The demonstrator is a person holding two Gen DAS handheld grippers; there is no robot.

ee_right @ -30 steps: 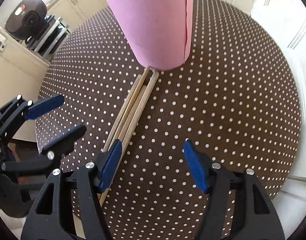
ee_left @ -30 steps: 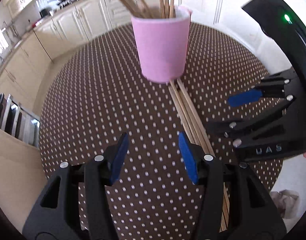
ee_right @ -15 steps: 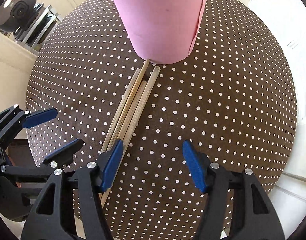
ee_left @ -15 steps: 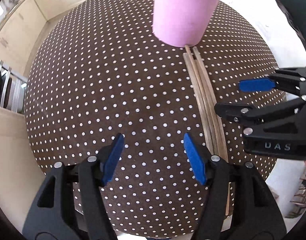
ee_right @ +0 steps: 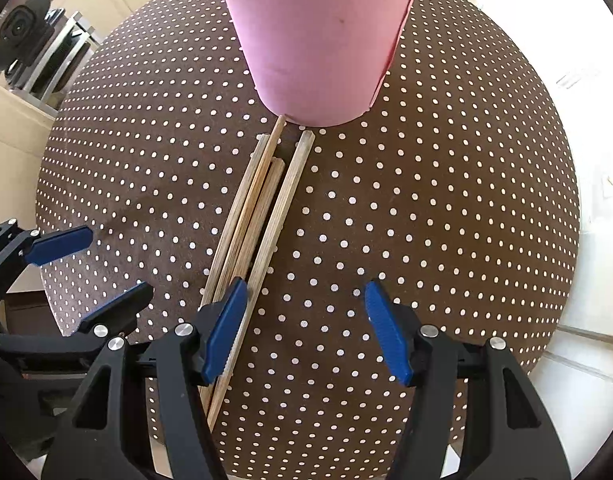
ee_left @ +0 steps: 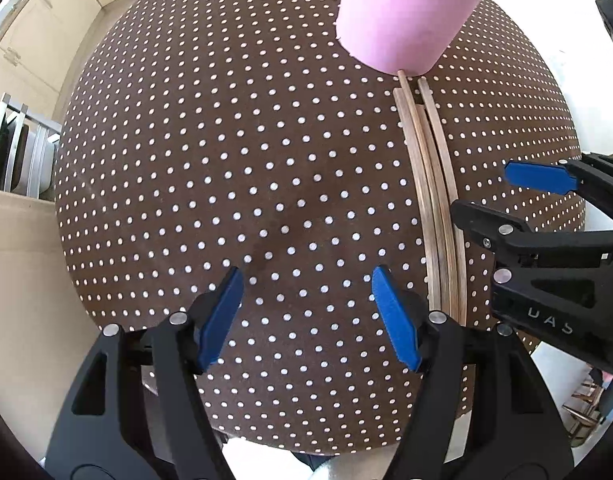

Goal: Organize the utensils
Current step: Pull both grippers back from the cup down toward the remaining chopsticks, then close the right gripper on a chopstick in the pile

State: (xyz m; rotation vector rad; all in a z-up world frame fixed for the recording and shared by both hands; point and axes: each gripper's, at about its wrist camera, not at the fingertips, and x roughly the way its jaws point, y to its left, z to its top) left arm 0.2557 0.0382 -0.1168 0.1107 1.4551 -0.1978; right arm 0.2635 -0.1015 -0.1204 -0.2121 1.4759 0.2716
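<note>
A pink cup (ee_left: 406,12) stands at the far side of a round table with a brown, white-dotted cloth (ee_left: 226,160). Several wooden chopsticks (ee_left: 434,208) lie side by side on the cloth, their far ends touching the cup's base. In the right wrist view the cup (ee_right: 318,40) and chopsticks (ee_right: 258,208) show too. My left gripper (ee_left: 306,312) is open and empty, just left of the chopsticks. My right gripper (ee_right: 302,328) is open and empty, its left finger over the chopsticks' near ends. It shows in the left wrist view (ee_left: 510,200) too.
Cream kitchen cabinets (ee_left: 46,20) stand beyond the table at the left. A metal rack (ee_left: 14,144) stands left of the table. The left gripper shows in the right wrist view (ee_right: 86,276). A white floor lies at the right (ee_right: 586,240).
Both grippers have tilted downward and moved closer over the table. The cup's rim and the chopsticks standing in it have left the left wrist view. Both grippers stayed open.
</note>
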